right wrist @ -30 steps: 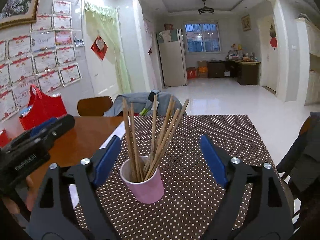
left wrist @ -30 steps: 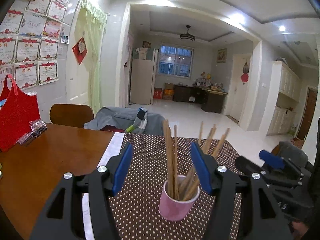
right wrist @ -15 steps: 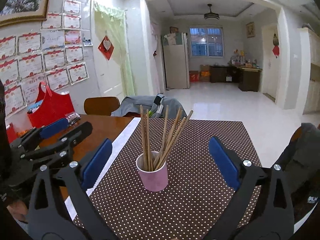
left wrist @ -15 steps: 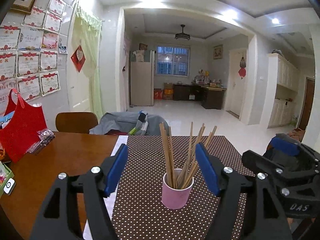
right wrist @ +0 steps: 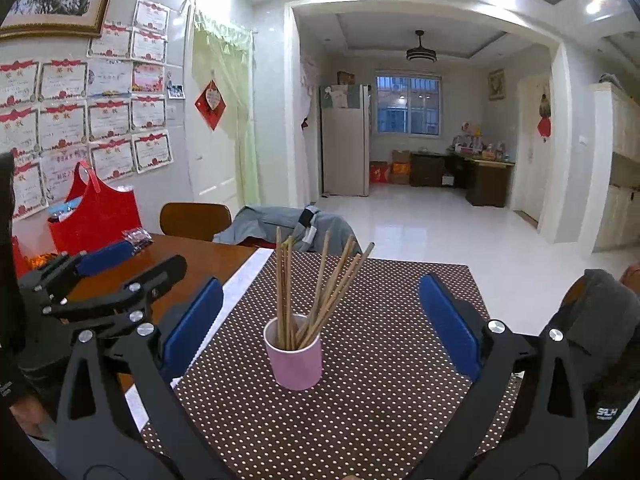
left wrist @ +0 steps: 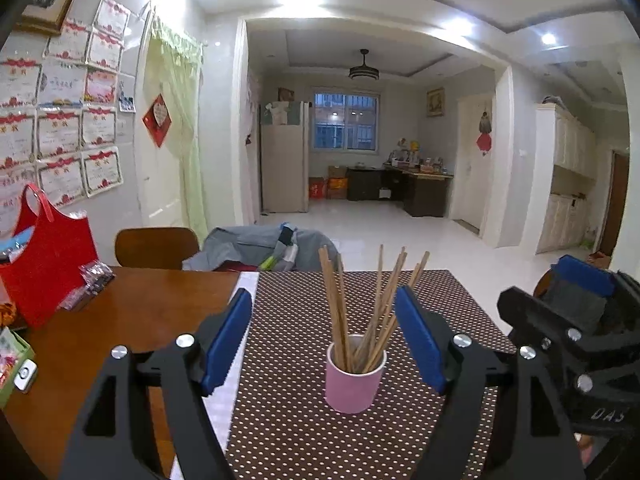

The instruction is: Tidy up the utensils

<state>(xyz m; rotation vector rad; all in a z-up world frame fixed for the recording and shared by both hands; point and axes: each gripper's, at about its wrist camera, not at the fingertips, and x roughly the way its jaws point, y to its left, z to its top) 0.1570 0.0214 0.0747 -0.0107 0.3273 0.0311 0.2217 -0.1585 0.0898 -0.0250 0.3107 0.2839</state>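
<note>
**Chopsticks upright in a pink cup, both grippers released**

On the brown, white-dotted tablecloth (left wrist: 304, 432) stands a small pink cup (left wrist: 354, 376), round and smooth-sided, slightly tapered toward its base. A bundle of slim wooden chopsticks (left wrist: 360, 308) rests inside it, their matte tan shafts fanning outward above the rim, some near vertical and others leaning right.

The left gripper (left wrist: 324, 340) has just been opening, and its flat blue pads now stand wide on either side of the cup, touching neither it nor the sticks. The right gripper (right wrist: 320, 320) has likewise just spread; nothing lies pressed between its pads, and the cup (right wrist: 295, 356) sits apart from both.

Beside the cloth, a glossy wooden table (left wrist: 100, 328) shows bare, with a red bag (left wrist: 48, 268) near the wall and a crinkled clear packet (left wrist: 90, 280) next to it, perhaps holding small items. A grey jacket (left wrist: 256, 246) is draped over a chair at the far edge.
</note>
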